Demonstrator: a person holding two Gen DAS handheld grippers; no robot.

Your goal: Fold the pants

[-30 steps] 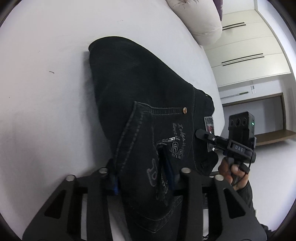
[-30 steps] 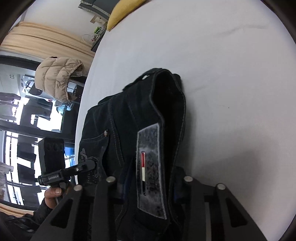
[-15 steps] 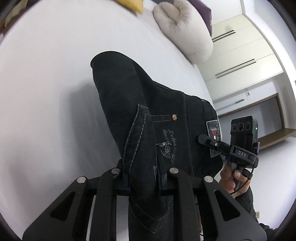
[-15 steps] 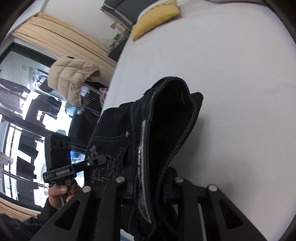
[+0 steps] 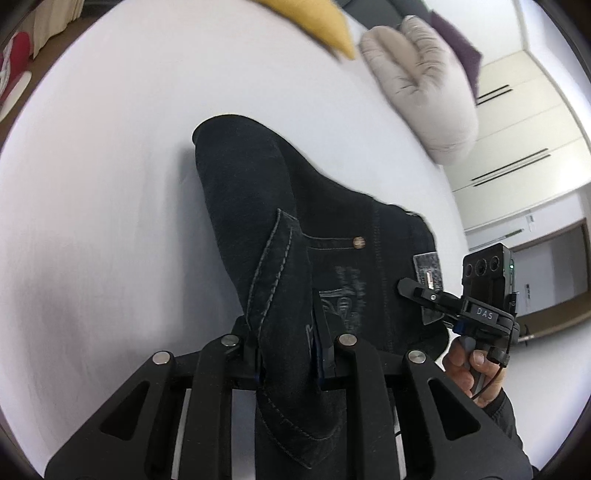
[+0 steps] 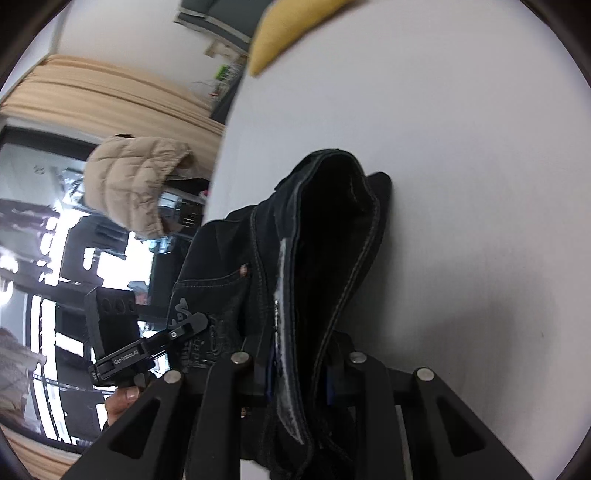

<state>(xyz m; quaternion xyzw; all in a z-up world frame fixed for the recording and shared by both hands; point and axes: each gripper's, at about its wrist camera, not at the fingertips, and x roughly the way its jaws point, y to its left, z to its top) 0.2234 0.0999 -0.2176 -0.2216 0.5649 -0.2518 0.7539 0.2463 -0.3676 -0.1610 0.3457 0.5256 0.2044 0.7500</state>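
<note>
Left wrist view: pants (image 5: 295, 229) stretch lengthwise away across bed (image 5: 110, 184).

The left tongs (image 5: 288, 354) now pinch the black pants (image 5: 295, 236) far more tightly than a second ago, their jaws having just closed on the bunched pocket fabric. The right tongs (image 6: 299, 369) have likewise narrowed on the waistband, whose grey label now shows edge-on rather than flat. Beyond both tongs, the pants stand up from the white bed (image 5: 110, 184) more steeply. A yellow cushion (image 5: 325, 22) and a pale puffy pillow (image 5: 424, 85) have come into view ahead of the left tongs.
</note>
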